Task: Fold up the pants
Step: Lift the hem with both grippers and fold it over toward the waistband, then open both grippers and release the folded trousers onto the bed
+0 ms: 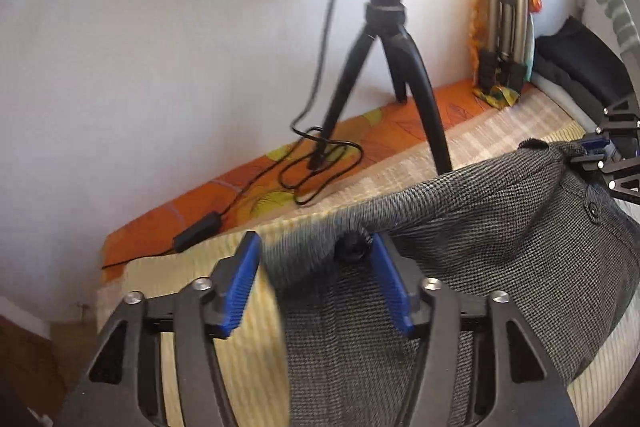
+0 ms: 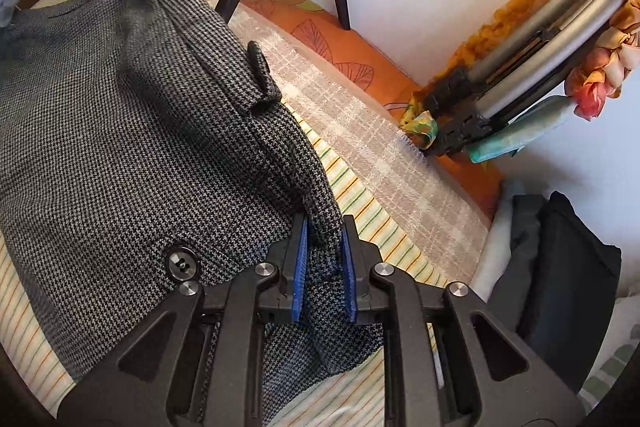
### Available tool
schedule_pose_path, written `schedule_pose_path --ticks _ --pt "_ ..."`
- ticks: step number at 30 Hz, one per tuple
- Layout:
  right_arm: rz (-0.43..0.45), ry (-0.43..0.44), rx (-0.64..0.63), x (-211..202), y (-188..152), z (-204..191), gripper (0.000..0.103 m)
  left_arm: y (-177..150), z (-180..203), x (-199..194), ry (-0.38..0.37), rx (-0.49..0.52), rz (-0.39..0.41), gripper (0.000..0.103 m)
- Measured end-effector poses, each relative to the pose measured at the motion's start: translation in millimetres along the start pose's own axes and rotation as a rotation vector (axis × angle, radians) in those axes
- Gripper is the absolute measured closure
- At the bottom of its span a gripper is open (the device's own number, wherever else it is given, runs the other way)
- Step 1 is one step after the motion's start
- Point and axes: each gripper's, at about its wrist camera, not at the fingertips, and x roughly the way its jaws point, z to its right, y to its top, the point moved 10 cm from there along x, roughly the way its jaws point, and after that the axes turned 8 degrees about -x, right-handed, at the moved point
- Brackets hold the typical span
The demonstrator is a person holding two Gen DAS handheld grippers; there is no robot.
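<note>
Pants [image 2: 120,131] waistband pinched in right hand-held gripper [image 2: 324,267], bed [image 2: 384,147].

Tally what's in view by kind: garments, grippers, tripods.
Pants: 1
Grippers: 2, left gripper, right gripper
Tripods: 2, black tripod, folded silver tripod
Total: 5

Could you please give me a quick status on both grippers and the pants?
Left gripper open around the waistband. Right gripper shut on pants, waist corner lifted. Tripod stands just behind the pants.
</note>
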Motion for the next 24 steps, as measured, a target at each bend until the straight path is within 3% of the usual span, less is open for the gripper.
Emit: schedule_pose_path --ticks 1,4,7,11,16,19,24 --pt "0.0 -0.008 0.003 1 1 1 0.087 1 -11 -7 0.047 0.0 0.024 0.044" --pt "-0.013 -0.004 0.003 5 0 1 0.087 1 -39 -9 0.059 -0.074 0.006 0.044" --pt "0.007 -0.021 0.017 -3 2 2 0.086 0 -62 -26 0.104 -0.098 0.037 0.044" --pt "0.022 -0.051 0.064 -18 0 15 0.057 -18 -74 -55 0.083 -0.162 0.06 0.044" --pt "0.096 -0.07 0.221 -62 -15 33 0.055 -54 -66 -88 0.035 -0.199 0.071 0.044" --pt "0.171 -0.052 0.27 -102 -27 19 0.054 -79 -58 -106 0.009 -0.204 0.072 0.044" --pt "0.267 0.086 0.32 -151 -47 -44 0.048 -121 -48 -117 -0.042 -0.22 0.024 0.044"
